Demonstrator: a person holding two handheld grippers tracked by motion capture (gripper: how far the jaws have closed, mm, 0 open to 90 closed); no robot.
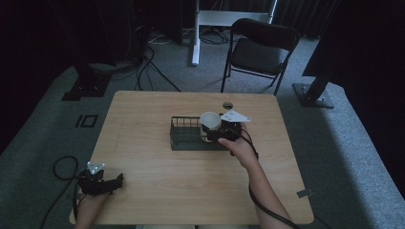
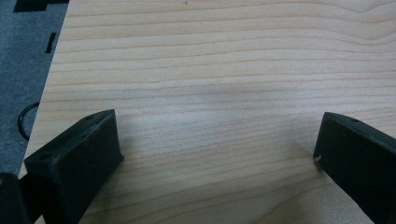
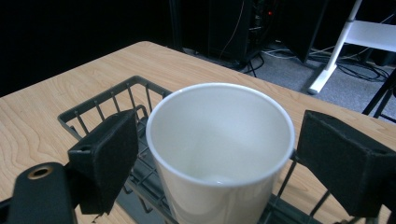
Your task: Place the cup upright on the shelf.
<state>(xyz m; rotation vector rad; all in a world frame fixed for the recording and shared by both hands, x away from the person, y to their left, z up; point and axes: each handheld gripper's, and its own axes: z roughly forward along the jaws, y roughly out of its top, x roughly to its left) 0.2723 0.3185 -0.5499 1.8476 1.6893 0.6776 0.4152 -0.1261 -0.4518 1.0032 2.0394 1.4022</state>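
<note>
A white paper cup (image 1: 210, 120) (image 3: 219, 144) stands upright and empty inside a dark wire rack (image 1: 184, 139) (image 3: 109, 100) at the middle of the wooden table (image 1: 157, 181). My right gripper (image 1: 209, 129) (image 3: 217, 161) reaches in from the rack's right end, with one jaw against each side of the cup just under its rim. At the table's front left corner my left gripper (image 1: 119, 181) (image 2: 217, 144) rests low over bare wood, jaws wide apart and empty.
A small dark round spot (image 1: 227, 105) lies on the table just behind the rack. Beyond the far edge stand a black folding chair (image 1: 260, 47), a white stand leg (image 1: 195, 43) and floor cables. Dark stands flank the table.
</note>
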